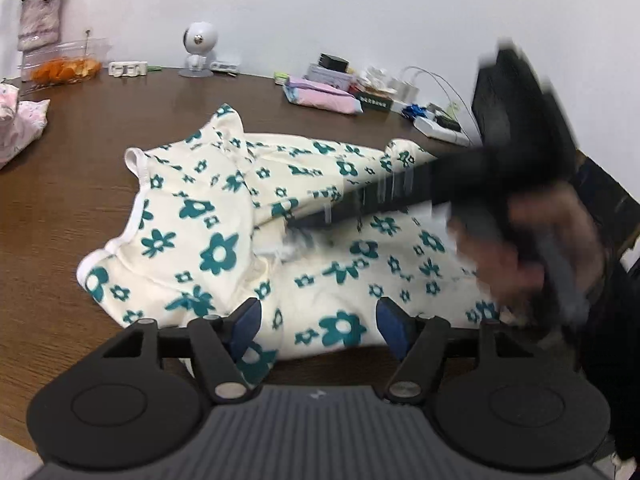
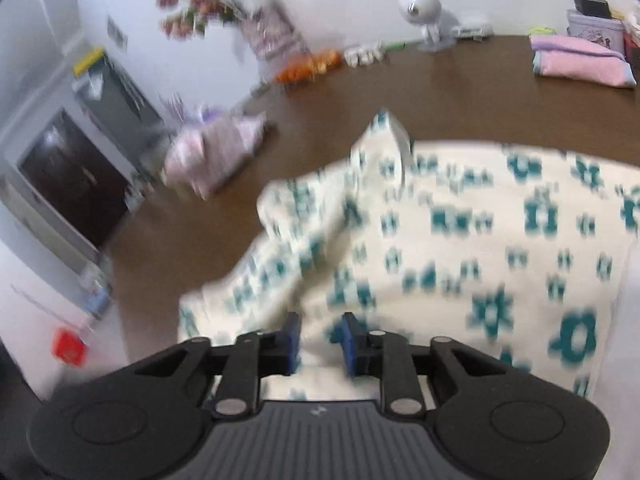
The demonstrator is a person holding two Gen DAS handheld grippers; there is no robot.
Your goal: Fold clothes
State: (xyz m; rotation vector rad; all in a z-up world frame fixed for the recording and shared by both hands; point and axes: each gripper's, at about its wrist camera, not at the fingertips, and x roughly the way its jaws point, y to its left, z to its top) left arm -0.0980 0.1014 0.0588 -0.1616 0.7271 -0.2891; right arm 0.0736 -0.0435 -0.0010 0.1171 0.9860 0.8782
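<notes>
Cream cotton garment with teal flower print [image 1: 256, 248] lies rumpled mid-desk on brown wooden desk [image 1: 72, 200]. Left tongs [image 1: 318, 326] apart, empty, over near hem. Right tongs [image 2: 320, 340] narrowly apart; grip on cloth unclear through blur. Advice: flatten creases first, align hems, fold slowly.

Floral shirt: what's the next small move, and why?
Probably lower the open left gripper onto the near hem of the floral shirt and close. The cloth lies rumpled on the table, ungripped there, with the right gripper over it.
</notes>
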